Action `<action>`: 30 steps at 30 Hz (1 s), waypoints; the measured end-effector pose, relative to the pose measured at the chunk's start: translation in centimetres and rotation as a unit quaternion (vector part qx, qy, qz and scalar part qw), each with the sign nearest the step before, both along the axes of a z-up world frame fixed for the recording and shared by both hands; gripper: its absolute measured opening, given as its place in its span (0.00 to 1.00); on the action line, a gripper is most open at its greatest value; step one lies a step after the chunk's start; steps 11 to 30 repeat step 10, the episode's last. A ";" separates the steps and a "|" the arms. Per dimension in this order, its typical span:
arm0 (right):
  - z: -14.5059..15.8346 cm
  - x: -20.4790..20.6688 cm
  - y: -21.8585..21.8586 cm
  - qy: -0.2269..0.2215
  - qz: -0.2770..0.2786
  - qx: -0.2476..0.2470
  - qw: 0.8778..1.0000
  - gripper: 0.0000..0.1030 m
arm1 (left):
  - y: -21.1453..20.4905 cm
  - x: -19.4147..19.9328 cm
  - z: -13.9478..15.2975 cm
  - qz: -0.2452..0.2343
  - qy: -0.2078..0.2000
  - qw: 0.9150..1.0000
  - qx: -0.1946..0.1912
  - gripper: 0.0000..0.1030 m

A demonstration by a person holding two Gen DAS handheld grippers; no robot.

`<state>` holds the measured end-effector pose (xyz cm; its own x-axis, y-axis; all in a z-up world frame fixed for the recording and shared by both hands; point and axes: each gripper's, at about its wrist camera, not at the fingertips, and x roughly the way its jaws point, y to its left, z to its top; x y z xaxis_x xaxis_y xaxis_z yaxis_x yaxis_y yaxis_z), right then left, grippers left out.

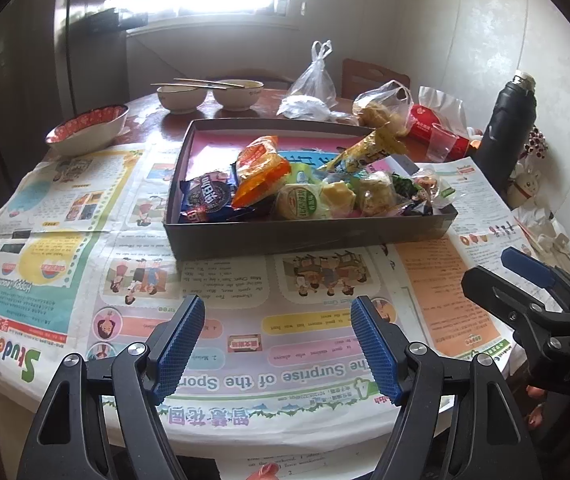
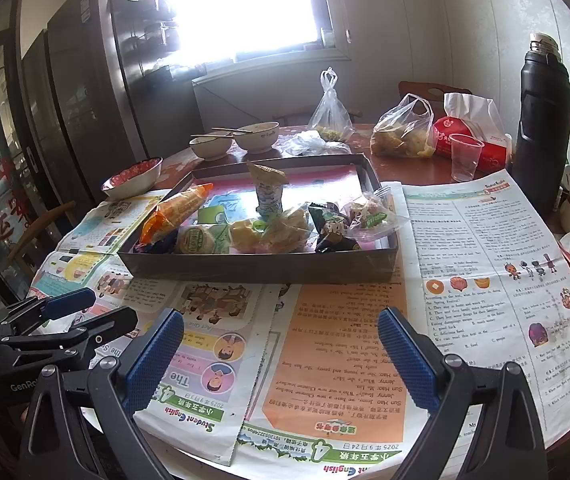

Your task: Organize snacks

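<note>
A shallow dark cardboard box (image 1: 309,236) (image 2: 261,268) sits mid-table on newspaper. It holds several wrapped snacks piled along its near side: a blue cookie pack (image 1: 207,198), an orange packet (image 1: 263,174) (image 2: 177,210), a round green-labelled pastry (image 1: 299,202) (image 2: 197,240) and a yellow packet (image 1: 369,148). My left gripper (image 1: 277,344) is open and empty, over the newspaper in front of the box. My right gripper (image 2: 281,356) is open and empty, also in front of the box. Each gripper shows in the other's view, the right one (image 1: 525,284) and the left one (image 2: 65,316).
Newspaper (image 1: 85,240) (image 2: 485,280) covers the round table. Behind the box stand two white bowls with chopsticks (image 1: 209,94), a red-patterned bowl (image 1: 87,130), tied plastic bags (image 2: 403,130), a clear plastic cup (image 2: 463,156), a red tissue pack (image 2: 469,140) and a tall black flask (image 2: 541,120).
</note>
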<state>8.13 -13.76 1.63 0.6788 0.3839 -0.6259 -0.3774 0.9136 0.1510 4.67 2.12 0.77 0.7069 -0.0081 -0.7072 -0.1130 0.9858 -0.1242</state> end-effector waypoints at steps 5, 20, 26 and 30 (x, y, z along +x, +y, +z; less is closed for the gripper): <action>0.0 0.2 -0.2 0.002 -0.002 0.001 1.000 0.95 | 0.1 0.2 0.1 0.007 -0.004 1.000 0.009 0.75; 0.2 1.4 -1.6 0.009 -0.015 0.008 1.000 0.95 | 2.9 0.4 1.1 0.023 -0.020 1.000 0.002 0.75; 0.2 1.4 -1.6 0.009 -0.015 0.008 1.000 0.95 | 2.9 0.4 1.1 0.023 -0.020 1.000 0.002 0.75; 0.2 1.4 -1.6 0.009 -0.015 0.008 1.000 0.95 | 2.9 0.4 1.1 0.023 -0.020 1.000 0.002 0.75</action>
